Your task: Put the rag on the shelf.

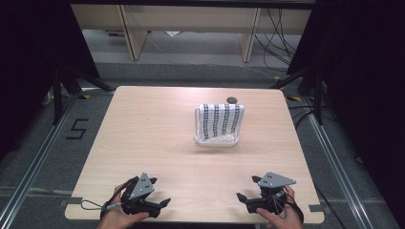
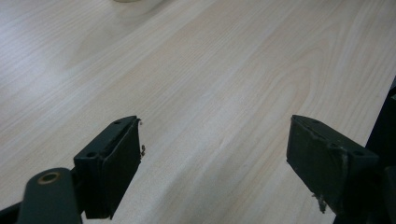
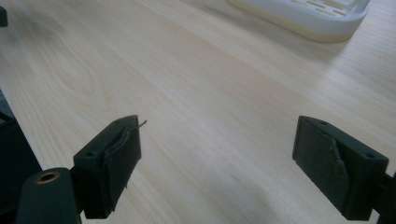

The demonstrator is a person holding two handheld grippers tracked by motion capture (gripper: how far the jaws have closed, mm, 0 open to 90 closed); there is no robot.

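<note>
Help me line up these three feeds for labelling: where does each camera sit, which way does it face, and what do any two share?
High view: above the person's side, looking forward and down on the table; shows both hands, the left gripper, the right gripper and a white basket holding a patterned cloth.
Left gripper view: rides on the left gripper, looking low across bare tabletop; jaws wide apart.
Right gripper view: rides on the right gripper, facing the basket; jaws wide apart.
Shared: the high and right gripper views both show the basket.
</note>
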